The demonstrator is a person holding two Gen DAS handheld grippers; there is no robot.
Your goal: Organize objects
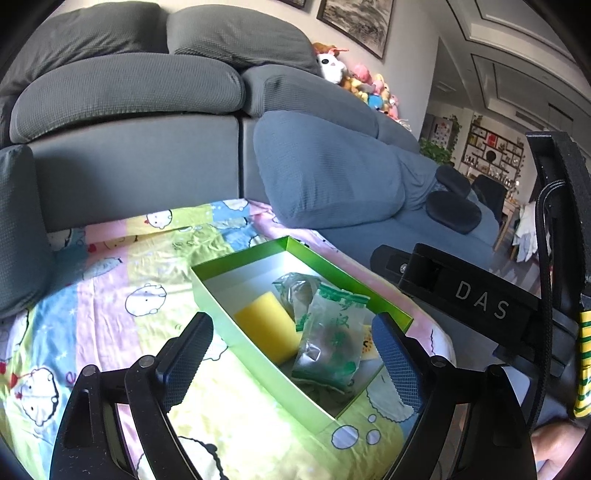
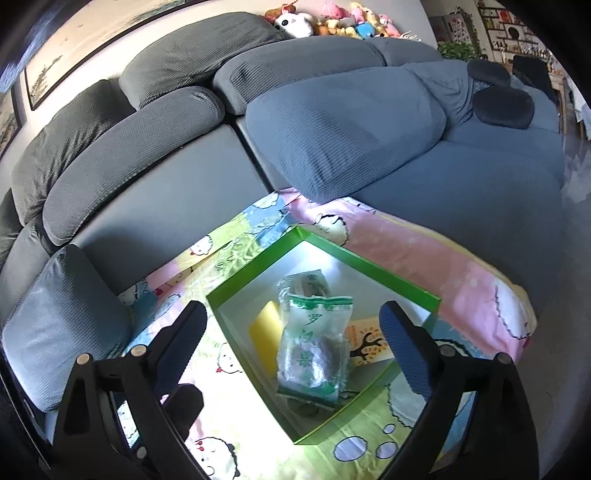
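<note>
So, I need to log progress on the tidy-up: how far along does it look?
Mostly done, it seems: the green box already holds a yellow sponge, clear packets and an orange card. Nothing is in hand; the left gripper and right gripper are both open and empty. No loose items show on the patterned cloth.

A grey sofa [image 2: 207, 155] with thick back cushions stands behind, and a bluish cushion [image 1: 328, 173] lies on its seat, touching the far edge of the cartoon-printed sheet [image 1: 110, 280] (pastel squares with small white animals) that covers the surface in front. A pile of plush toys [image 1: 354, 81] sits on top of the sofa back near the wall, under framed pictures [image 1: 354, 18]. Far to the right there is a wall shelf [image 1: 491, 151] with small items, too small to tell, and a green plant [image 1: 437, 149] beside it.
</note>
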